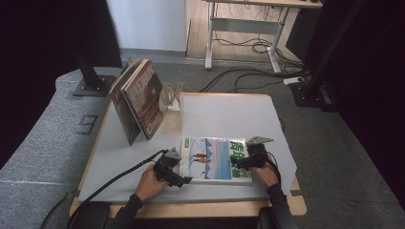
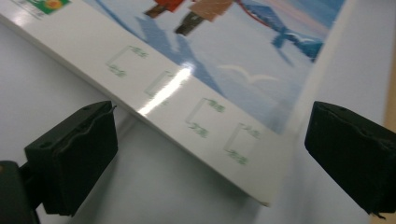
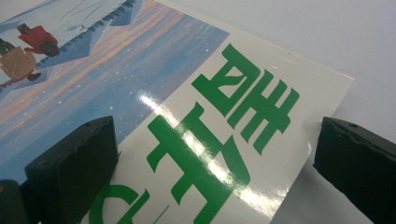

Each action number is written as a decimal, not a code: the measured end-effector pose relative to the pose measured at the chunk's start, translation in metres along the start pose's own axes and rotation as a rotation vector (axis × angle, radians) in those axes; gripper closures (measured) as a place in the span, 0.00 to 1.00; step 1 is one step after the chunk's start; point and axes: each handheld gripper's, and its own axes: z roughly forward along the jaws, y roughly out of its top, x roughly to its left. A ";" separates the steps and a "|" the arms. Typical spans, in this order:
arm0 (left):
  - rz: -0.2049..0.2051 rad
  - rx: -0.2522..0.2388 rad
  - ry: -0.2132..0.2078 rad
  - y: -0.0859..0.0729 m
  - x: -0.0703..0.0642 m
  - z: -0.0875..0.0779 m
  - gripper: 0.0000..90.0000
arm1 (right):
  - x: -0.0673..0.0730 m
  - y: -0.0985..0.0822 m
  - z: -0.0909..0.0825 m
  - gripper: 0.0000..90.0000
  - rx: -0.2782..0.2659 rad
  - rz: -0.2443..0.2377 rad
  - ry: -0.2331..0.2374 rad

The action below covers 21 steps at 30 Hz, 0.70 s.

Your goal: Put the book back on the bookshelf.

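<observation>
A glossy magazine (image 1: pixel 212 158) with a blue snowy cover and green lettering lies flat near the table's front edge. My left gripper (image 1: pixel 184 177) is at its near left corner, jaws wide open. In the left gripper view the magazine's corner (image 2: pixel 219 126) lies between the two black pads (image 2: pixel 77 151), untouched. My right gripper (image 1: pixel 238 162) hovers over the magazine's right end, also open. The right gripper view looks down on the green title (image 3: pixel 224 135) between its spread pads (image 3: pixel 74 163).
Two red-covered magazines (image 1: pixel 138 98) lean upright against a clear stand (image 1: pixel 173 98) at the table's back left. The white tabletop (image 1: pixel 224 114) stretches bare behind the flat magazine. Black cables (image 1: pixel 119 176) trail from the left gripper toward the front edge.
</observation>
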 end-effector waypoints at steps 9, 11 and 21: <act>-0.027 -0.052 0.030 0.008 0.023 0.003 0.02 | 0.003 -0.007 -0.009 0.00 0.006 -0.011 0.007; -0.039 -0.069 0.029 0.010 0.027 0.004 0.03 | 0.005 -0.008 -0.011 0.00 0.008 -0.020 0.004; -0.008 -0.045 0.056 0.031 0.038 0.020 0.02 | 0.018 -0.016 -0.020 0.00 0.003 -0.049 0.000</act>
